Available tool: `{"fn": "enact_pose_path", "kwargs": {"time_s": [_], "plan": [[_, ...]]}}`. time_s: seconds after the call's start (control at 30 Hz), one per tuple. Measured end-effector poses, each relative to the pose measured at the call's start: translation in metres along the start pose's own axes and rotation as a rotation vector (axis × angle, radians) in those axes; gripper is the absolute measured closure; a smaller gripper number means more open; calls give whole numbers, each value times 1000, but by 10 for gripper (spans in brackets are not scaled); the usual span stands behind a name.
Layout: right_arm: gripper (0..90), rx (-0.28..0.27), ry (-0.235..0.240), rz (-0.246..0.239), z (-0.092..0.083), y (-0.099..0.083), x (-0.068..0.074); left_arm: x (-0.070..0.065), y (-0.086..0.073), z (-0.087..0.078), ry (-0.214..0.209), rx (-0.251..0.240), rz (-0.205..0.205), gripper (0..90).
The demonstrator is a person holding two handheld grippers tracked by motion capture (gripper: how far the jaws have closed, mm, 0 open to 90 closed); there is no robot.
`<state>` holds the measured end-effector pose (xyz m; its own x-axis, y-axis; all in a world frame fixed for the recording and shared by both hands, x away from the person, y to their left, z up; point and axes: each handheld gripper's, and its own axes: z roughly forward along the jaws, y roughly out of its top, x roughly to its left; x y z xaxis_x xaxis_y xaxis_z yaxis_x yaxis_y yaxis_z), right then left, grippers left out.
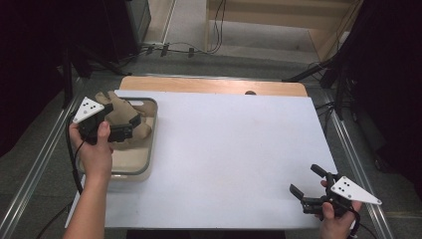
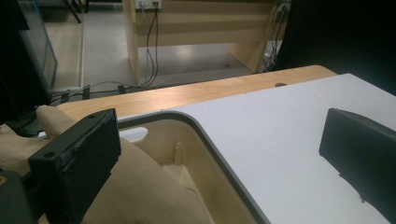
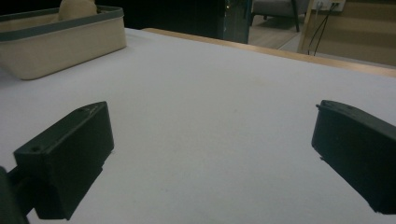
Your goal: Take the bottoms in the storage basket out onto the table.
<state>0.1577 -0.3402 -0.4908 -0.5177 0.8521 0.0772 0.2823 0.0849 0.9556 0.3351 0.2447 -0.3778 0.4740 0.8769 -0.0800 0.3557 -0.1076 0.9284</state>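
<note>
We start with the white table top (image 1: 224, 159), then the beige bin (image 1: 149, 164) at its left end, then the tan cloth (image 1: 119, 112) heaped inside it — that cloth is what we are after.

Our left gripper (image 1: 130, 125) hovers over the bin with its 2 jaws spread wide. In the left gripper view, one finger (image 2: 77, 158) lies against the cloth's top fold, while the other finger (image 2: 364, 158) hangs well apart from it, out past the bin's grey rim (image 2: 205, 135) and over bare table. Nothing sits between the pads yet, so we judge the step in hand to be the grasp on the cloth, not yet made.

To do it well, we would shift the gripper toward the cloth side until a raised fold stands between both fingers, with the far finger brought inside the rim. Then we would dip the tips into the heap before closing — a shallow pinch on soft fabric is likely to slip out. The rim is the hazard: a finger closing across it would catch the wall instead of cloth.

Our right gripper (image 1: 311, 186) waits low over the table's near right corner, jaws equally wide and holding nothing; the bin lies far beyond its left finger (image 3: 70, 154) in the right gripper view.
</note>
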Motion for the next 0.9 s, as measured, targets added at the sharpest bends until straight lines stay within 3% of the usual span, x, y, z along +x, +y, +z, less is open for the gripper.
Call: {"fn": "enact_pose_path", "kwargs": {"time_s": [0.07,0.1,0.13,0.17,0.3,0.47,0.6,0.73,0.87,0.9], "plan": [[0,0,-3,1,0,0,0,6,1,4,23,10,-15,0],[0,0,-9,0,0,0,0,14,1,9,14,13,-67,0],[0,0,-9,0,0,0,0,14,1,9,14,13,-67,0],[0,-5,-27,1,0,0,-1,21,1,13,8,25,-112,0],[0,-1,-28,4,0,0,-1,32,-1,20,41,55,-138,0],[0,2,-27,3,0,0,0,41,-7,30,77,103,-142,0],[0,4,-28,2,1,0,0,43,-11,38,73,125,-154,0],[0,6,-32,-4,2,0,0,44,-15,50,146,168,-152,0],[0,8,-30,0,2,-1,1,46,-16,56,169,183,-170,0],[0,12,-30,1,3,-1,1,46,-19,61,197,212,-150,0]]}}
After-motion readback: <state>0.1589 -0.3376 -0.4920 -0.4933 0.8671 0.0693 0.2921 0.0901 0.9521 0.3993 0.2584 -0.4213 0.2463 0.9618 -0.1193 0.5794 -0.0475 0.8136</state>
